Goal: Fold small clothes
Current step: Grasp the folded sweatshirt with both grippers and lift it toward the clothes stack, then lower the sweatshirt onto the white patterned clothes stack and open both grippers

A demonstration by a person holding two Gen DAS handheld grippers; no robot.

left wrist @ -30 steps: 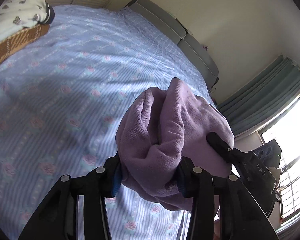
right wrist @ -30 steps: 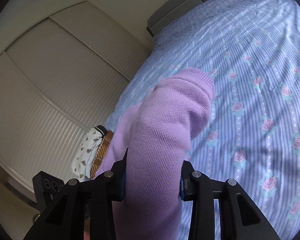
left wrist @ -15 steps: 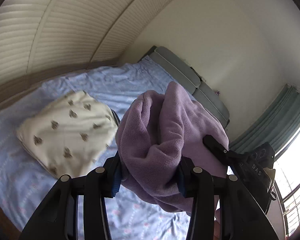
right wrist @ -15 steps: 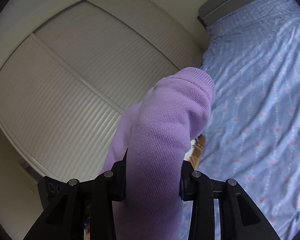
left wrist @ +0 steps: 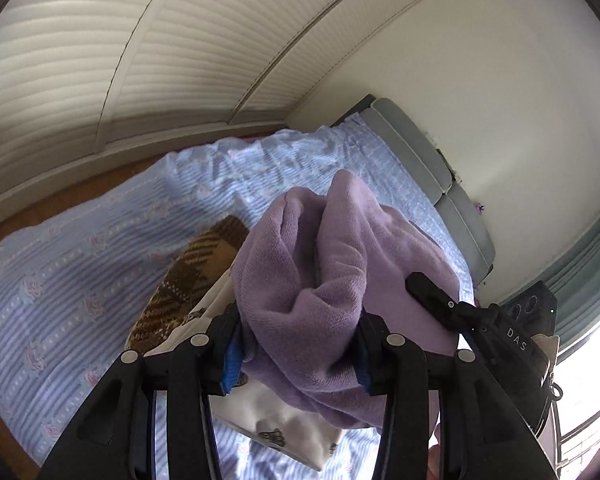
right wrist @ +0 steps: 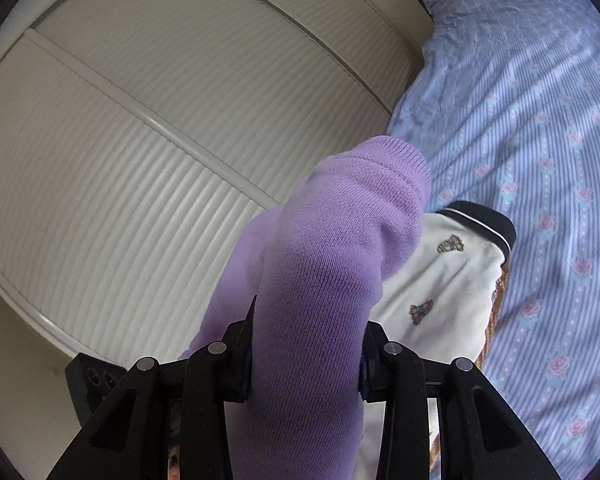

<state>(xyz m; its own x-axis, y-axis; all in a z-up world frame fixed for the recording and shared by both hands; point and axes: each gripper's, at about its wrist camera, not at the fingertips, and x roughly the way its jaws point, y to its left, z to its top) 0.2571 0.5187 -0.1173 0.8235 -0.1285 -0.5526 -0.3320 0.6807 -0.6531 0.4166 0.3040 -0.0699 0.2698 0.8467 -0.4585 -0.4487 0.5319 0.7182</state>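
Observation:
A folded purple knit garment (left wrist: 324,280) is held in the air between both grippers. My left gripper (left wrist: 298,354) is shut on one end of it. My right gripper (right wrist: 304,356) is shut on the other end (right wrist: 332,248). The right gripper's body also shows in the left wrist view (left wrist: 500,332). Below the garment lies a stack of folded clothes on the bed: a cream top with small prints and a dark collar (right wrist: 440,280) on a brown plaid piece (left wrist: 188,276). The fingertips are hidden by the purple fabric.
The bed has a blue striped sheet with pink roses (right wrist: 548,160) and a grey headboard (left wrist: 420,160). White louvred wardrobe doors (right wrist: 160,128) stand beside the bed. A strip of wooden floor (left wrist: 60,196) runs between them. A window with green curtains (left wrist: 580,272) is at right.
Both grippers have carried the purple garment across the bed toward the wardrobe side. The folded stack now lies directly beneath it. The grips have not changed.

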